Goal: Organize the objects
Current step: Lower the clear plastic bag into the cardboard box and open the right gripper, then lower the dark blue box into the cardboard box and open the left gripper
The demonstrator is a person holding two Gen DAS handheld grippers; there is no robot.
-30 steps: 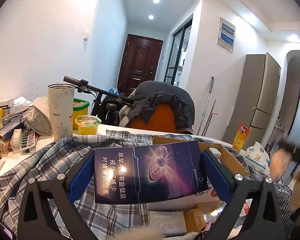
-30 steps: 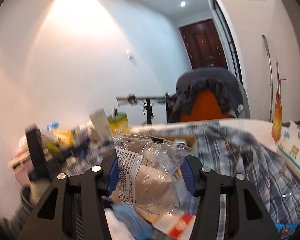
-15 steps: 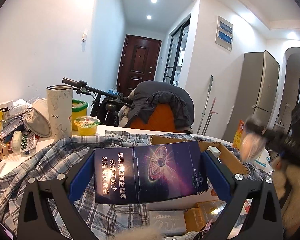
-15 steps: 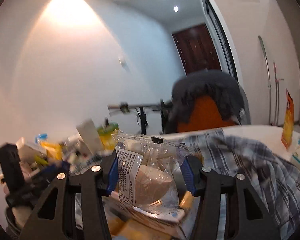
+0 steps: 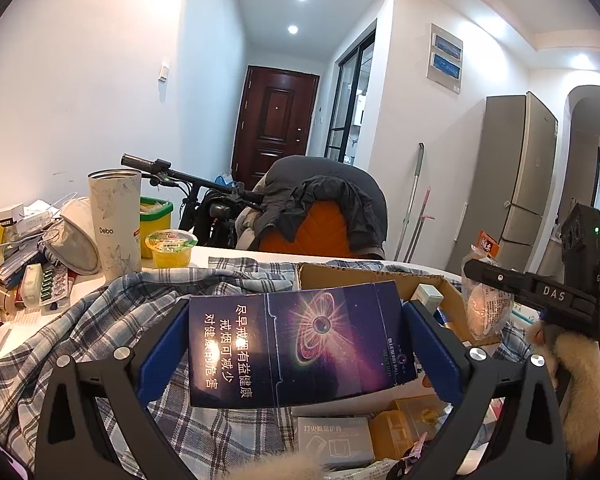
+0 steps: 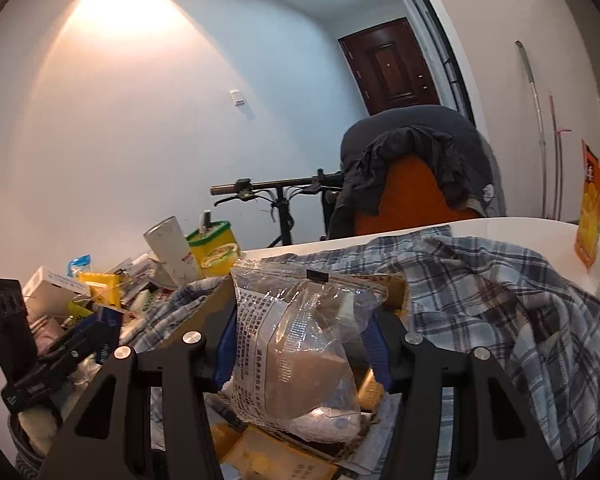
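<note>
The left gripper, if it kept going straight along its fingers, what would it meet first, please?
Probably the open cardboard box just beyond the dark blue carton that the left gripper grips; depth is uncertain, so the plaid shirt might come first.

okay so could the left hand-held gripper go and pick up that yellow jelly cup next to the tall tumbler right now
Probably not yet. The left hand-held gripper is shut on the dark blue carton, filling it. The jelly cup sits unobstructed beside the tumbler.

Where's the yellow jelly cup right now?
Left wrist view, left of centre: the yellow jelly cup stands on the white table just right of the tall Debo tumbler, behind the plaid shirt.
</note>
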